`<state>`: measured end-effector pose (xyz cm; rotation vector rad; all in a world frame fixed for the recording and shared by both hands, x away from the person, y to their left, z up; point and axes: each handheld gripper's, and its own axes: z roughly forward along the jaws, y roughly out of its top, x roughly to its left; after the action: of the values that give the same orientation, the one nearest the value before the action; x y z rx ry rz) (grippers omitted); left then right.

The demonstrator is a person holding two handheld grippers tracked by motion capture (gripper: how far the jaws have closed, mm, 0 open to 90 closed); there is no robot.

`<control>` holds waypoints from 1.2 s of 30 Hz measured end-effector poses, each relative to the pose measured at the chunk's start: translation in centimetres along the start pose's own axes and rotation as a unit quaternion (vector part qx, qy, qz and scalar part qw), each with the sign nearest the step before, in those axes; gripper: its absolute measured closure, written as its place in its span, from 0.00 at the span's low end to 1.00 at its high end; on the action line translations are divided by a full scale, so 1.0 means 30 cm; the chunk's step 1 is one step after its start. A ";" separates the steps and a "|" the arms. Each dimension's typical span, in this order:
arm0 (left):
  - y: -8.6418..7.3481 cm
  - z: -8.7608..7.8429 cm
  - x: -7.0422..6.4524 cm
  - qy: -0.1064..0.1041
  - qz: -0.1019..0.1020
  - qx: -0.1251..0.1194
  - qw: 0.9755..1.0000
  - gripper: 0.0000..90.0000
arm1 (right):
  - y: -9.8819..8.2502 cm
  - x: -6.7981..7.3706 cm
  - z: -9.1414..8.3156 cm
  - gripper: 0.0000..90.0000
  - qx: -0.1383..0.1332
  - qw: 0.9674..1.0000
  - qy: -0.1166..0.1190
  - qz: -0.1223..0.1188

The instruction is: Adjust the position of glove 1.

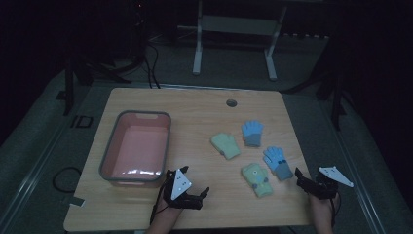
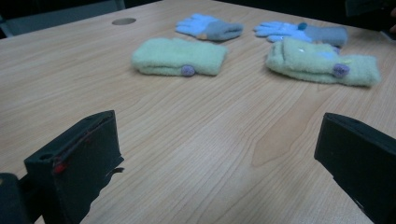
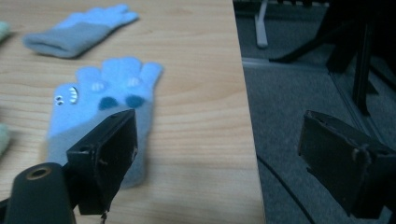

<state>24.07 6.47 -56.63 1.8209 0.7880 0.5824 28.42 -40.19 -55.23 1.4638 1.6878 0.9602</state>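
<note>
Nothing is binned yet: 4 gloves (image 1: 253, 156) lie on the tabletop (image 1: 195, 117), the pink tub (image 1: 137, 146) (well apart) holds none. Left tool (image 1: 200, 194) and right tool (image 1: 299, 176) gape, holding nothing.

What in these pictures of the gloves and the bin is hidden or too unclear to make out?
- Near blue glove: cuff hidden behind the right gripper's jaw, right gripper view.
- Pink bin: near inside wall hidden by its rim, high view.
- Near green glove: face decoration too small, high view.
- Room behind the table: too dark.
</note>
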 end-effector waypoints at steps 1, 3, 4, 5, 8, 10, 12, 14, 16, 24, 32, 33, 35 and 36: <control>0.000 -0.001 -0.001 0.002 0.001 -0.001 1.000 0.00 | 0.001 -0.001 0.002 0.13 0.006 1.000 -0.001 0.000; 0.000 0.000 -0.005 0.007 0.003 0.000 1.000 0.00 | 0.001 0.001 0.006 0.13 0.023 1.000 -0.003 -0.001; 0.000 0.000 -0.007 0.012 0.004 0.000 1.000 0.00 | 0.001 0.003 0.006 0.13 0.027 1.000 -0.003 -0.002; 0.000 0.000 -0.008 0.013 0.005 0.000 1.000 0.00 | 0.001 0.007 0.006 0.13 0.028 1.000 -0.003 -0.006; 0.000 0.000 -0.013 0.015 0.014 0.001 1.000 0.00 | 0.001 0.016 0.009 0.14 0.040 0.999 -0.003 -0.017; 0.000 0.000 -0.017 0.016 0.017 0.004 1.000 0.00 | 0.001 0.019 0.010 0.13 0.043 0.999 0.003 -0.026; 0.000 -0.001 -0.017 0.016 0.017 0.004 1.000 0.00 | 0.001 0.018 0.011 0.13 0.046 0.998 0.010 -0.029; 0.000 -0.001 -0.016 0.015 0.016 0.004 1.000 0.00 | 0.007 0.018 0.013 0.14 0.060 0.997 0.020 -0.030; 0.000 -0.001 -0.012 0.015 0.013 0.005 1.000 0.00 | 0.017 0.018 0.014 0.14 0.070 0.997 0.029 -0.033; -0.001 -0.002 -0.007 0.014 0.004 0.001 1.000 0.00 | 0.067 0.027 0.006 0.13 0.084 0.995 0.045 -0.038; -0.001 -0.002 -0.009 0.015 0.006 0.002 1.000 0.00 | 0.146 0.035 -0.003 0.17 0.112 0.990 0.085 -0.024; -0.001 -0.003 -0.009 0.017 0.005 0.000 1.000 0.00 | 0.159 0.037 -0.003 0.18 0.114 0.989 0.093 -0.020; -0.002 -0.003 -0.010 0.023 0.003 -0.001 1.000 0.00 | 0.184 0.052 -0.006 0.18 0.112 0.990 0.082 -0.031; -0.002 -0.004 -0.011 0.025 0.004 -0.001 1.000 0.01 | 0.196 0.060 -0.007 0.18 0.111 0.990 0.082 -0.036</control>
<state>23.75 6.33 -56.65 1.8140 0.8134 0.6360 30.82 -37.92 -50.06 1.4871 2.0077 0.8962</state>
